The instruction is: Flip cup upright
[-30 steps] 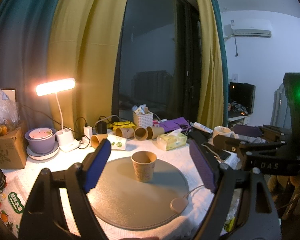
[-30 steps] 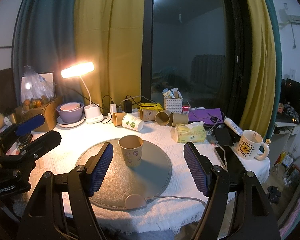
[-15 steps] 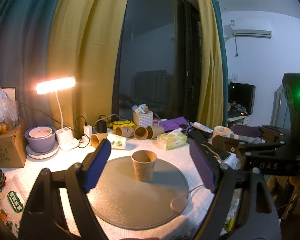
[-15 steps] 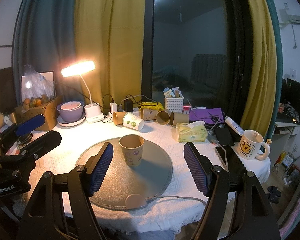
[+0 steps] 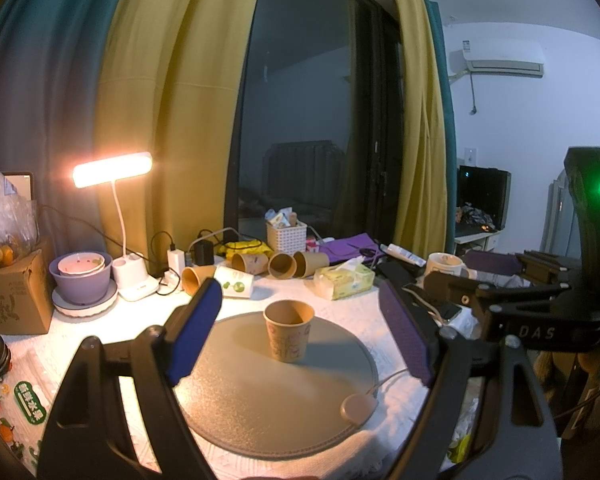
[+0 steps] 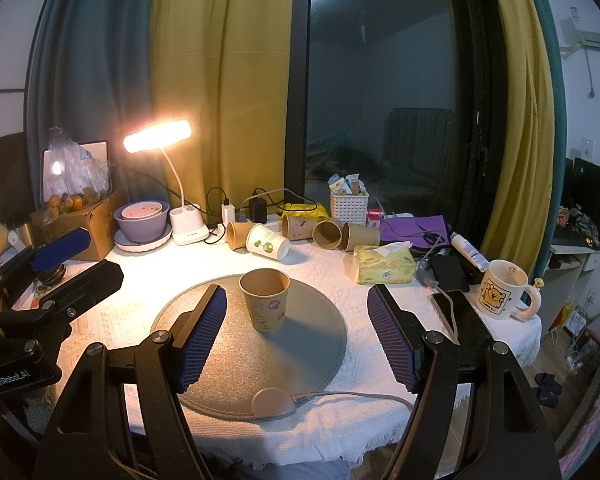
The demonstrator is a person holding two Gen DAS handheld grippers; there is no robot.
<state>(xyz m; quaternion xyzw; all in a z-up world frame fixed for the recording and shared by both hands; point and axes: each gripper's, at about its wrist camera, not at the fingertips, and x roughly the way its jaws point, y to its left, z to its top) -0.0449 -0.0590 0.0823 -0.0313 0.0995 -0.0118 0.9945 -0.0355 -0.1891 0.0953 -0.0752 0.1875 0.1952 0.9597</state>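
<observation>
Your left gripper [image 5: 300, 330] stands wide, blue pads far apart at lower left and lower right of its frame, nothing between them but air. Your right gripper [image 6: 298, 332] is just as wide and equally unloaded.

Paper cup [image 6: 265, 300]: centre of both frames, mouth up, standing straight on the round grey mat [image 6: 316, 344]. It touches neither set of pads. In the right view it sits nearer the left pad, but apart from it.

Progress, as a judgement: the flip looks finished. The cup is upright and free-standing, so nothing appears left beyond drawing both tools clear.

Pose: both grippers held level and low at the near edge of the table, pointing across the mat toward the window. Each shows in the other's frame, the right one at the right edge of the left view, the left one at the left edge of the right view, both well apart from the cup.

Farther out: several spare cups [image 6: 328, 234] lie on their sides in the upper middle, behind the mat. Lit desk lamp [image 6: 158, 141] upper left; tissue pack [image 6: 385, 266] and mug [image 6: 500, 294] to the right.
</observation>
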